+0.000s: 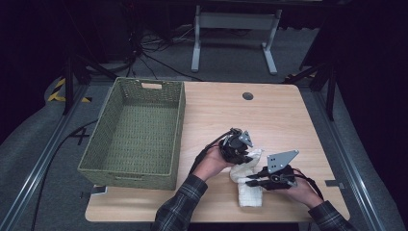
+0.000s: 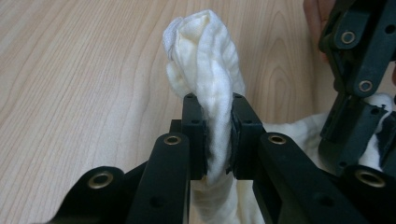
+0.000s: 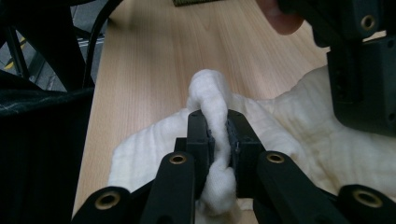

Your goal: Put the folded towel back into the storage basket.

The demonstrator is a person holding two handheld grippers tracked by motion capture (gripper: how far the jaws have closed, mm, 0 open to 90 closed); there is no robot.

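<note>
I see the white cloth (image 1: 248,180) on the tabletop (image 1: 269,120), right of the basket (image 1: 137,132). My left hand-held gripper (image 2: 217,135) pinches one fold; my right hand-held gripper (image 3: 219,140) pinches another.

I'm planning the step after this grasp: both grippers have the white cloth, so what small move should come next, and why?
Probably lift both grippers together a little. The left gripper and the right gripper are each shut on a pinched fold of the white cloth, which lies bunched on the table. Raising it should free it for carrying toward the green basket at the left.
</note>
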